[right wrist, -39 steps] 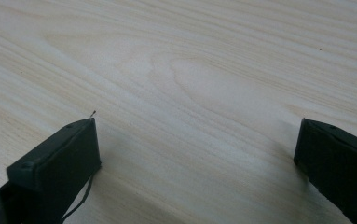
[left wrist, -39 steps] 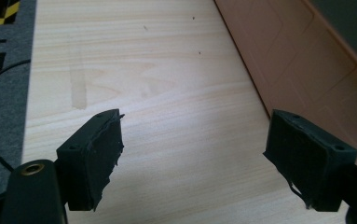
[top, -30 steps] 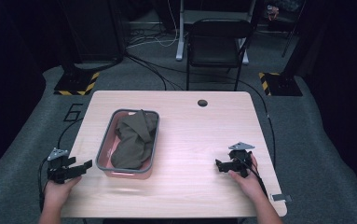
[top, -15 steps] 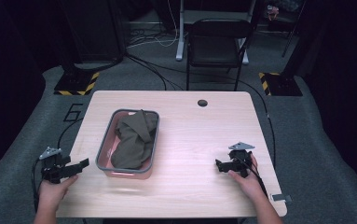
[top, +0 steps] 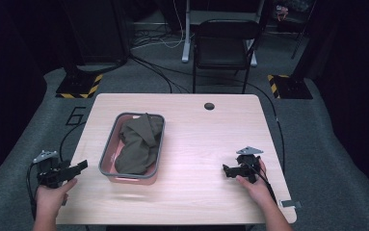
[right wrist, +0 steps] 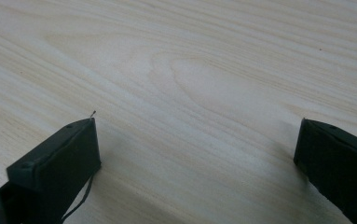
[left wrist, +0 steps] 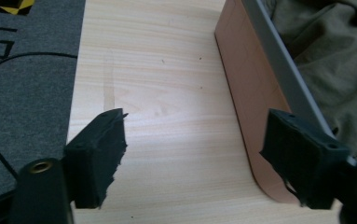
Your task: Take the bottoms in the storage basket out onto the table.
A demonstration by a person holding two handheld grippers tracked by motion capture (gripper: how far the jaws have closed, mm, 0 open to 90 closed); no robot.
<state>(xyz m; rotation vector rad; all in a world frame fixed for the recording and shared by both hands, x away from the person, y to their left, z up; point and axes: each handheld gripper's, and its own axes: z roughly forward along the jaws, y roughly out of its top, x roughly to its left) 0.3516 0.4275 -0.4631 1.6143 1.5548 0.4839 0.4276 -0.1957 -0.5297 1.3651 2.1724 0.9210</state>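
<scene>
Left gripper [top: 78,168] at the bench's [top: 196,144] 8 o'clock edge: fingers apart, just been closing, nothing between. Right gripper [top: 226,170] at 4 o'clock: fingers wide, empty. Olive cloth [top: 138,143] lies in the tray [top: 109,153].

The table [top: 206,144] looks like pale wood laminate, smooth with a soft sheen. The bin [top: 106,166] is matt plastic, salmon walls with a grey rim. The olive cloth [top: 136,144] in it is soft and crumpled. The jaw pads look like rough black foam, and the floor [top: 326,144] is grey carpet.
</scene>
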